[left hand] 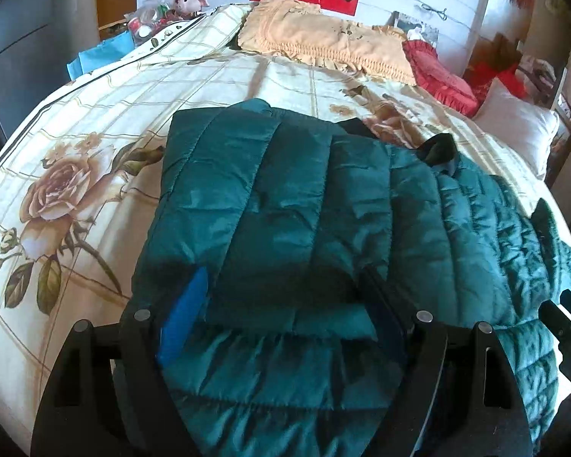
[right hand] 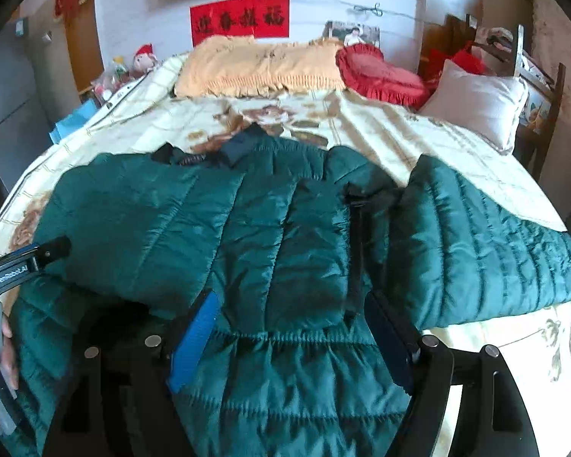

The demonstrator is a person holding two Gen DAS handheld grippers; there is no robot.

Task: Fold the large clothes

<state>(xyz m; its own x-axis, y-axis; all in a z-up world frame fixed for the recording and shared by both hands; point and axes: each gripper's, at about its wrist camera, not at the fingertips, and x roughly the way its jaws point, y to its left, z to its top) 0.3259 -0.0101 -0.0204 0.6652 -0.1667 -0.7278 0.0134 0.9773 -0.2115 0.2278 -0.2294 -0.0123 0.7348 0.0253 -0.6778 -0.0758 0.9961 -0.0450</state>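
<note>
a teal quilted jacket (left hand: 316, 205) lies spread on a bed (left hand: 95, 122) covered with a cream, rose-printed quilt, its dark collar (right hand: 243, 144) toward the pillows. one sleeve (left hand: 270, 228) is folded in across the body of the jacket, its end lying near the hem; in the right wrist view the other sleeve (right hand: 487, 236) is spread out to the side on the quilt.

the left gripper (left hand: 281, 316) stands over the near hem of the jacket with its jaws spread wide. the blue pad of one finger (left hand: 184, 316) and the dark pad of the other flank the end of the folded sleeve, and whether they press on the fabric cannot be told from the view; it looks loose between them. the right gripper (right hand: 293, 342) also has its jaws spread wide above the hem, with jacket fabric lying between its blue finger (right hand: 194, 342) and the dark one, without any clear pinch on it.

in the right wrist view the left gripper's black body shows at the left edge, and a hand (right hand: 0, 354) holds its handle there.

at the head of the bed lie a yellow fringed pillow (left hand: 323, 43), a red ruffled cushion (right hand: 380, 72) and a white pillow (right hand: 479, 103). a red banner (right hand: 240, 19) with black characters hangs on the white wall, and a plush toy (left hand: 190, 2) with a red hat sits beside the bed.
</note>
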